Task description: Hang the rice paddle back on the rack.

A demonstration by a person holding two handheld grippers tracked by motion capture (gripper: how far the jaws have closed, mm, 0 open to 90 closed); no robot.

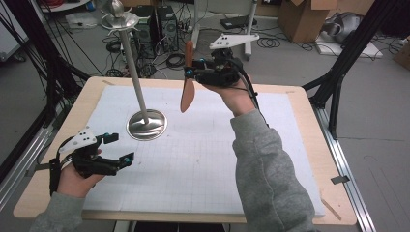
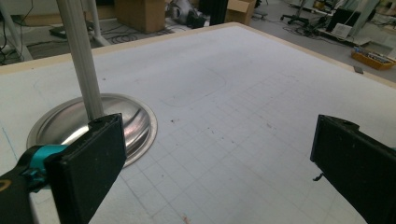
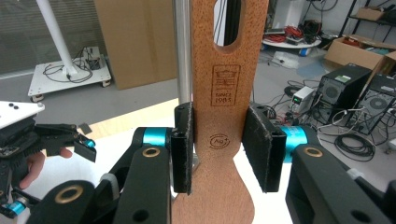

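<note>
White gridded matting covers the surface, with cables and boxes on the floor beyond. Your right claw is raised above the far edge, clamped on a wooden spatula that hangs upright. Your left claw rests spread wide near the stand's round metal base.

Wooden spatula matt, stamped; stand shiny metal; mat rough white.
</note>
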